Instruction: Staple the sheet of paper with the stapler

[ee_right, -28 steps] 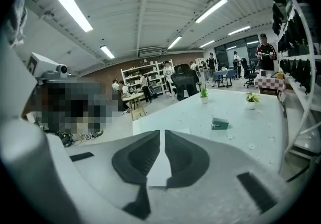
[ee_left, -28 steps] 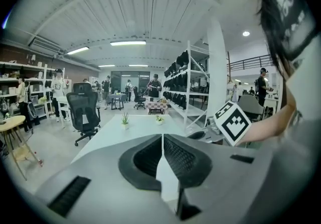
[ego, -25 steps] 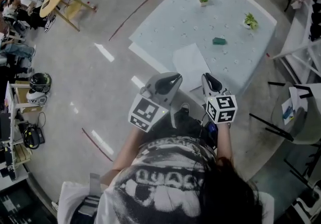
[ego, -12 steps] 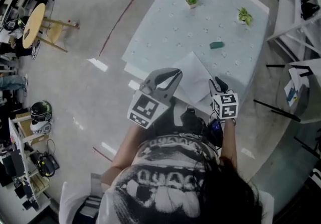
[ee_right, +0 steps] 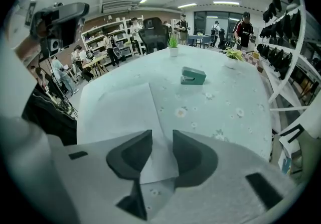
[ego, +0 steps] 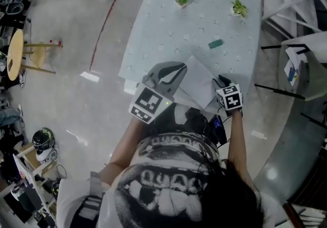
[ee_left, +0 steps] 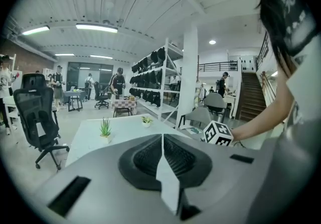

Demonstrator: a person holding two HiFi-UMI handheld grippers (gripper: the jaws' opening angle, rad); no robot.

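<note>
Both nearer table [ego: 168, 32] | left gripper [ee_left: 162, 138] fingers together | right gripper [ee_right: 161, 140] fingers just opened over sheet [ee_right: 125, 112]

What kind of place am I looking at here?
Probably a large open workshop or lab: tall storage racks, a rolling office chair on a bare floor, and people among desks further back.

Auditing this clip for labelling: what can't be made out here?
Stapler: too small in head and right gripper views to tell if loaded.
Sheet of paper: right gripper view shows its corner between the jaws of the right hand-held gripper, which have just been opening; whether they touch it is unclear.
Left gripper view: the left hand-held gripper, jaws together, covers the near table.
</note>
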